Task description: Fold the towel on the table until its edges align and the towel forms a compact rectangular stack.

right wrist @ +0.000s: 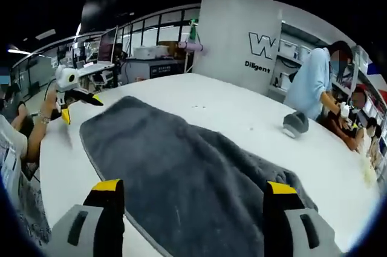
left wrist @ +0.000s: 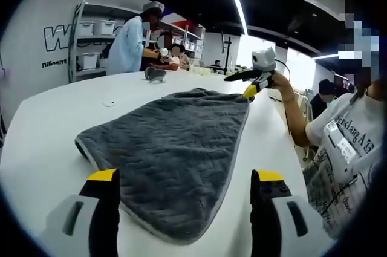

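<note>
A dark grey quilted towel (left wrist: pixel 175 148) lies spread flat on the white table (left wrist: pixel 48 148), its long side running away from me. In the left gripper view my left gripper (left wrist: pixel 185 178) stands open over the towel's near end, one jaw on each side of it. My right gripper (left wrist: pixel 237 85) hovers open just above the far right corner, held by a hand. In the right gripper view the towel (right wrist: pixel 181 172) stretches out under my open right gripper (right wrist: pixel 195 187). The left gripper (right wrist: pixel 82 110) hangs open beyond its far left corner. Neither gripper holds any cloth.
A small grey object (left wrist: pixel 156 74) (right wrist: pixel 295 124) sits on the far part of the table, with a tiny white item (left wrist: pixel 109 103) nearer. A person in a light blue shirt (left wrist: pixel 127 45) stands behind the table. Shelves with boxes (left wrist: pixel 91 42) line the wall.
</note>
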`<move>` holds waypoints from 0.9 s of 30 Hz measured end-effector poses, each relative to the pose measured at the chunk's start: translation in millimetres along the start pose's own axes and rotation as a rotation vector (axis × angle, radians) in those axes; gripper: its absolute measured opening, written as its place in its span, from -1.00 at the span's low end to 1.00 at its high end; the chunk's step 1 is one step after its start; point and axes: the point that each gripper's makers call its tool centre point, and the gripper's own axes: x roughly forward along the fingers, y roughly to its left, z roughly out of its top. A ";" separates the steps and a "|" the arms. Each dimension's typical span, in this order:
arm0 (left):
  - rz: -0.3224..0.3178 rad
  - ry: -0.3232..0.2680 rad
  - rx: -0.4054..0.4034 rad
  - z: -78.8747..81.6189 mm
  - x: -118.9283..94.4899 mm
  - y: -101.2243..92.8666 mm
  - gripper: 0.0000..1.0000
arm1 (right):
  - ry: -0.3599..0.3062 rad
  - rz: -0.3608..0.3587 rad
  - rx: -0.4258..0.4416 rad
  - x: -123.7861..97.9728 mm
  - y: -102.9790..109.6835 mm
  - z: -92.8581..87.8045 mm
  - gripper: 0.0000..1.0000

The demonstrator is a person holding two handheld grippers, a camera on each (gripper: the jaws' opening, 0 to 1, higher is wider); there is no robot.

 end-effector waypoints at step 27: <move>-0.026 0.032 -0.049 -12.2 6.3 3.6 0.87 | -0.069 0.112 0.136 19.8 12.0 -21.5 0.99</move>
